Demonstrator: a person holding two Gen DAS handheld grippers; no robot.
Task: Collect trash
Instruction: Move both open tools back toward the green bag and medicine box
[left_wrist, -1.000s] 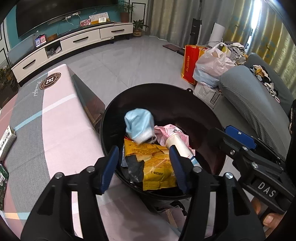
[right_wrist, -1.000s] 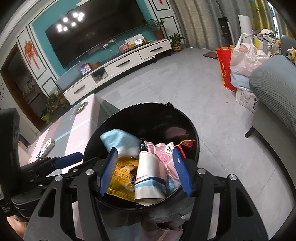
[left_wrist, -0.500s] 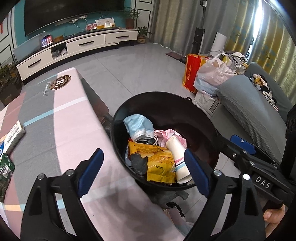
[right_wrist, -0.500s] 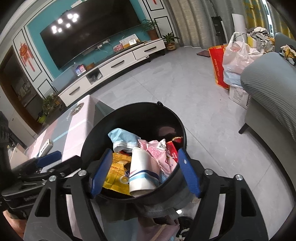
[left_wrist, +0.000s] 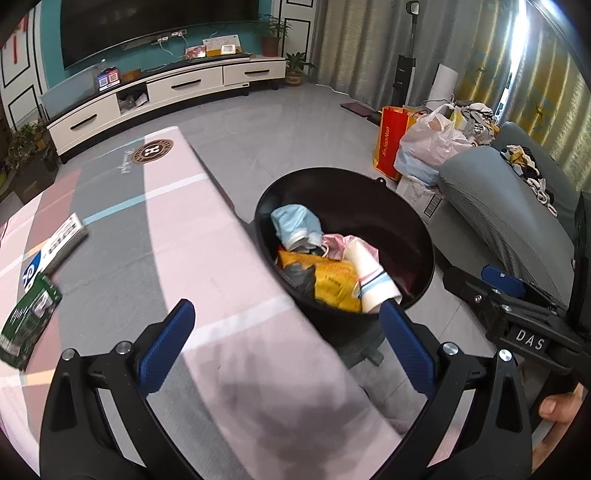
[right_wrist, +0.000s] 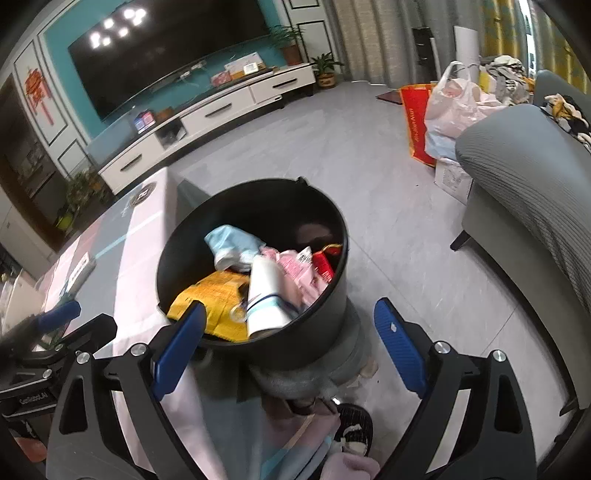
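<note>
A black round bin (left_wrist: 406, 206) stands on the floor beside the table. It holds a blue mask (left_wrist: 295, 223), a yellow packet (left_wrist: 332, 280), a white paper cup (left_wrist: 371, 277) and a pink wrapper (left_wrist: 340, 243). My left gripper (left_wrist: 286, 314) hovers over the table's edge, short of the bin, its jaws opening with nothing between them. The right wrist view shows the bin (right_wrist: 303, 343), the cup (right_wrist: 264, 295), the yellow packet (right_wrist: 210, 295) and the mask (right_wrist: 232, 240). There my right gripper (right_wrist: 290, 308) hangs above the near rim, jaws opening and empty.
The table's pink and grey cloth (left_wrist: 147, 240) carries a white box (left_wrist: 55, 247) and a green packet (left_wrist: 26, 325). A grey sofa (left_wrist: 498, 206) and shopping bags (left_wrist: 424, 144) lie right of the bin. A TV cabinet (left_wrist: 166, 92) lines the far wall.
Both grippers' jaws have spread much wider. Both have drawn back and up from the bin, and the left one has moved over the table's edge. The trash stays in the bin.
</note>
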